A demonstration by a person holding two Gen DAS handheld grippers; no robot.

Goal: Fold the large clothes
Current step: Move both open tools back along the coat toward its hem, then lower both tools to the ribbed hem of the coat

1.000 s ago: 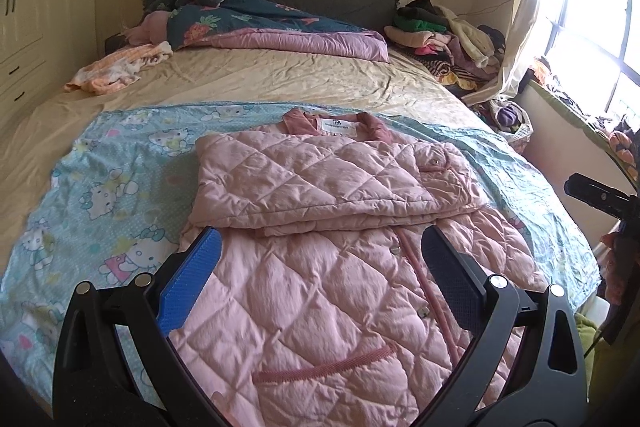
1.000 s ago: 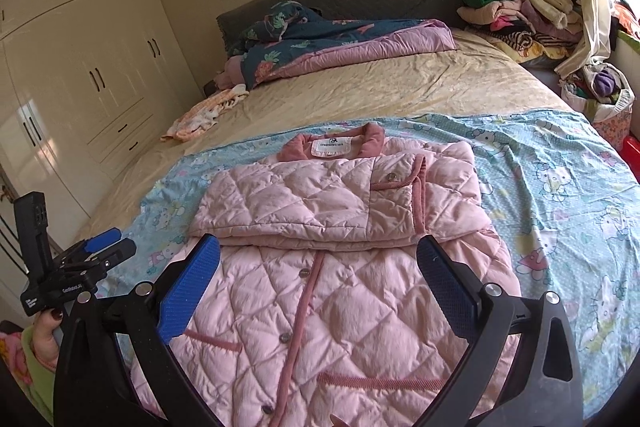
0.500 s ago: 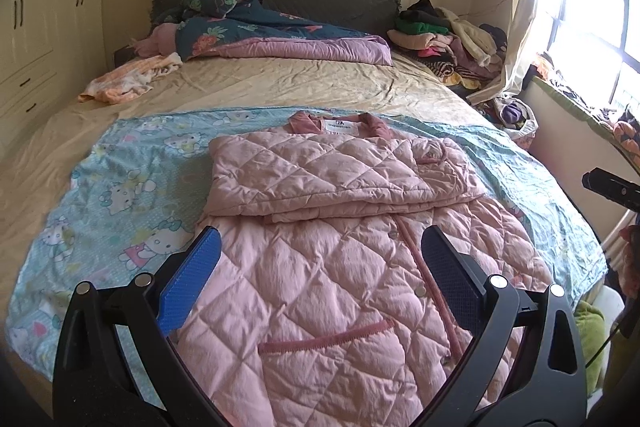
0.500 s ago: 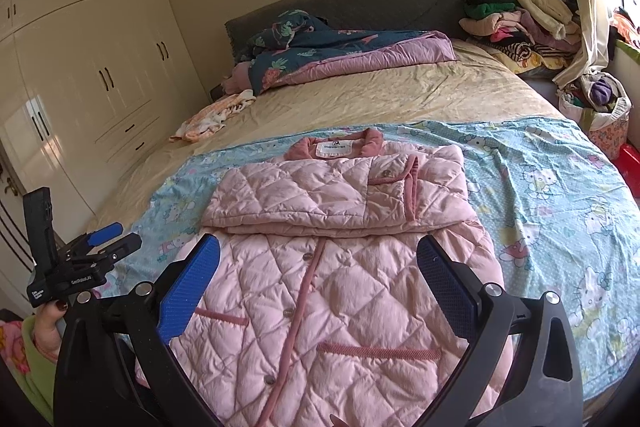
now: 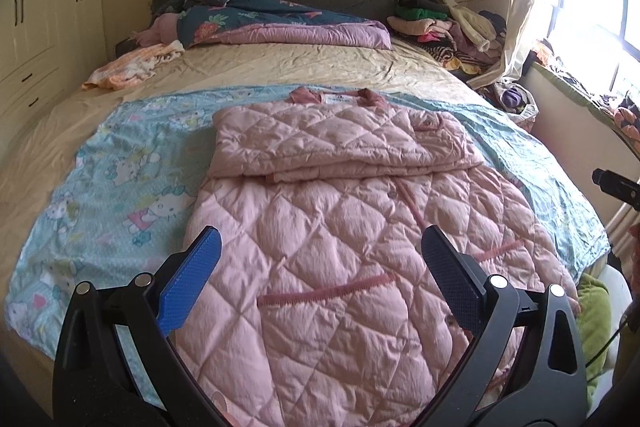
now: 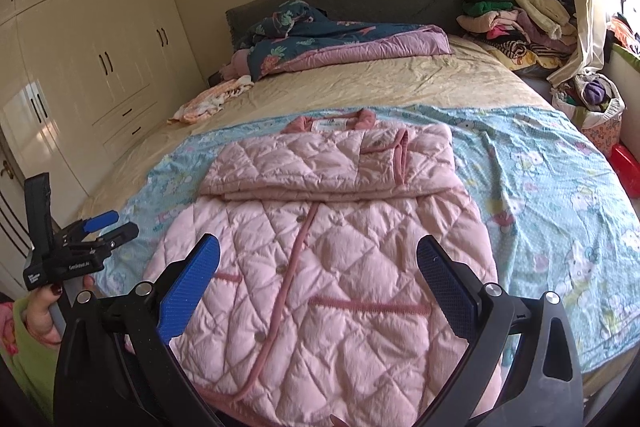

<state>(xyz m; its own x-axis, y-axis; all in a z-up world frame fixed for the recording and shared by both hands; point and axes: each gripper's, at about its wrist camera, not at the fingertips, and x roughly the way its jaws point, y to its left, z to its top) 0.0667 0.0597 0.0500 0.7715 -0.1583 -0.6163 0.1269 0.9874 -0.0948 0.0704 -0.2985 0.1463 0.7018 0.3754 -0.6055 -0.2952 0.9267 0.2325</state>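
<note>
pink quilted coat [image 5: 340, 247] seen lower centre, sleeves folded across chest, unmoved since earlier | left gripper [image 5: 320, 263] jaws held open, empty, raised slightly | right gripper [image 6: 318, 261] likewise

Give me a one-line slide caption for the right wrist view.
Open right gripper above pink quilted jacket, sleeves folded across the chest.

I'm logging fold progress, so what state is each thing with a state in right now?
Pink quilted coat: spread flat, sleeves folded across the chest, hem not yet folded.
Left gripper: jaws open, empty, above the coat's lower part.
Right gripper: jaws open, empty, above the coat's lower part.
Blue cartoon sheet: spread under the coat.
Quilt: bunched at the headboard.
Wardrobe doors: shut.
</note>
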